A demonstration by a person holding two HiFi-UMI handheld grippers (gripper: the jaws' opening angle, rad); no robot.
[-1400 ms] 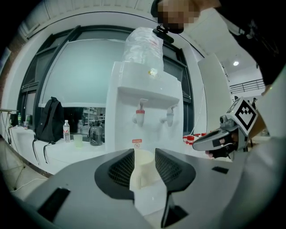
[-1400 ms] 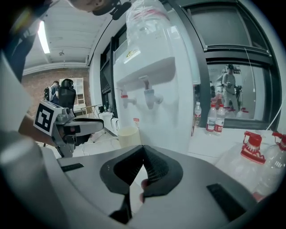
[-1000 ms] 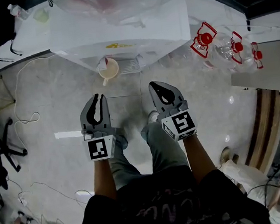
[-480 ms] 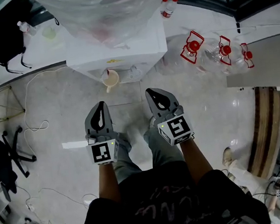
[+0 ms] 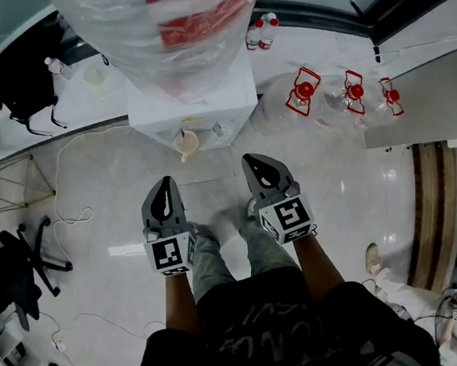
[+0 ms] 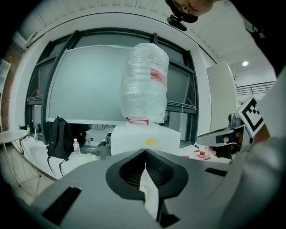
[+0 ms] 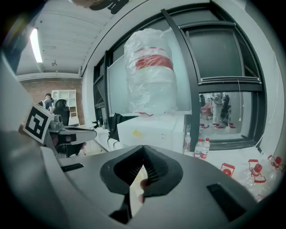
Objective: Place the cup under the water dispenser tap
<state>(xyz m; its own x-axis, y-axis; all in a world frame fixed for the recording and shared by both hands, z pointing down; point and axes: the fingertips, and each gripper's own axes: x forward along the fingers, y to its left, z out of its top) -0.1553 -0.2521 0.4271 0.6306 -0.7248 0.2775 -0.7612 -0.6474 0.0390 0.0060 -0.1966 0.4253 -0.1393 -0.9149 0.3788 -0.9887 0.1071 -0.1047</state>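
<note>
A cream cup (image 5: 185, 144) stands on the drip tray under the taps of the white water dispenser (image 5: 191, 101). A big plastic-wrapped bottle (image 5: 172, 30) sits on top of the dispenser. My left gripper (image 5: 164, 181) hangs in the air in front of the dispenser, well short of the cup, with its jaws shut and empty. My right gripper (image 5: 251, 160) is beside it at about the same height, also shut on nothing. In the left gripper view the left gripper (image 6: 145, 151) points at the dispenser (image 6: 145, 136). The right gripper (image 7: 144, 146) faces the dispenser (image 7: 154, 129) too. The jaws hide the cup in both gripper views.
Empty jugs with red handles (image 5: 304, 93) lie on the floor to the right of the dispenser, and small bottles (image 5: 261, 32) stand behind them. A cable (image 5: 59, 196) and an office chair (image 5: 9, 258) are at the left. A black bag (image 5: 27, 85) sits on the ledge.
Both grippers have risen and the dispenser looks smaller and farther. The left gripper's jaws have closed on nothing. The cup has stayed on the tray.
</note>
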